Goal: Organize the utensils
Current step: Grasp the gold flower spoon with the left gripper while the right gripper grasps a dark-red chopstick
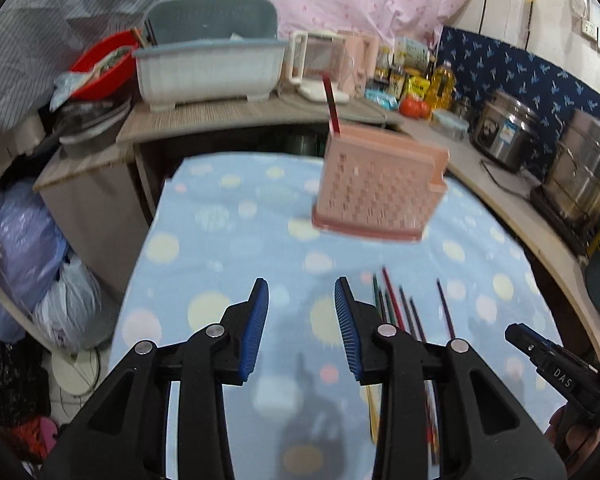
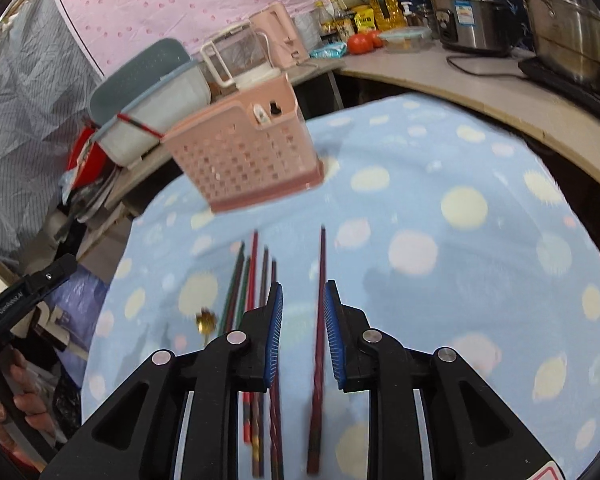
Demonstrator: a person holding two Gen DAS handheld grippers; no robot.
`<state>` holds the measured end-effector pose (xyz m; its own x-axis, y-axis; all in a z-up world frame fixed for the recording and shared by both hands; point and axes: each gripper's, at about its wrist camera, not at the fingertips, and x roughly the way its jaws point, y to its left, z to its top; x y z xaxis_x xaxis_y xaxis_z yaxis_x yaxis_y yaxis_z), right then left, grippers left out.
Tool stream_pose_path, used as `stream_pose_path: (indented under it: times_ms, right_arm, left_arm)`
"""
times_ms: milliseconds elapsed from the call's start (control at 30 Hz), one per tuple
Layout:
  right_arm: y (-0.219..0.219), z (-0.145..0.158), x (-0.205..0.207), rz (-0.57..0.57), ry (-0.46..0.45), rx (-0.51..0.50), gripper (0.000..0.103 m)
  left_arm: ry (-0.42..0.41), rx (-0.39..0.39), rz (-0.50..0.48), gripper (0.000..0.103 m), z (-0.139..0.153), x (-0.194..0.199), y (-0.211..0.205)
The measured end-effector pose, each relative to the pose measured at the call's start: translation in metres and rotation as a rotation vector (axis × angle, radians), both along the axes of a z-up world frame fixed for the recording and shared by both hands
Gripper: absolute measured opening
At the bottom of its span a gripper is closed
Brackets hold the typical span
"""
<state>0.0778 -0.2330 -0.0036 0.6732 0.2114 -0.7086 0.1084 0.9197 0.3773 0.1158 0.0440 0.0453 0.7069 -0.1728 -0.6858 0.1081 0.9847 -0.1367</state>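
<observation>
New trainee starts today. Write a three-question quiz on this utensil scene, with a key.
1. True or false: the pink basket already holds a chopstick.
2. Loose chopsticks lie on: A) wooden counter B) dotted cloth C) floor.
3. What lies between the right gripper pads?

Key: 1 true; 2 B; 3 a single dark red chopstick, not yet pinched.

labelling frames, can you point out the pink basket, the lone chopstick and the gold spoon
pink basket (image 2: 244,156): right wrist view, on its perforated front wall
lone chopstick (image 2: 322,264): right wrist view, on its shaft ahead of the gripper
gold spoon (image 2: 205,321): right wrist view, on its bowl
</observation>
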Motion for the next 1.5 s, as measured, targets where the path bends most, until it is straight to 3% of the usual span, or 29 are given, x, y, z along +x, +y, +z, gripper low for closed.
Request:
stream_pose_path:
  times_ms: [267,433,1000,1167,1500]
  right_arm:
    - [0.015,-0.033,-0.046,0.032,0.065,-0.021,0.022]
    - [0.023,-0.047,-0.064,0.051,0.083,-0.030,0.022]
    - [0.035,-0.062,-0.063,0.070,0.082,-0.080,0.022]
    - [0.033,-0.065,-0.060,0.054,0.089,-0.105,0.008]
    - [0.028,-0.066,-0.065,0.047,0.094,-0.064,0.008]
  left_arm:
    - [0.104,-0.009,-0.035,0.033,-0.051,-0.047,-0.014]
    - [0.124,-0.018,-0.044,0.033,-0.066,-0.062,-0.020]
    - [0.153,-0.033,-0.046,0.033,-0.081,-0.073,-0.027]
    - [0.159,-0.035,-0.051,0.034,-0.082,-0.072,-0.029]
    - [0.189,-0.062,-0.076,0.037,-0.090,-0.066,-0.043]
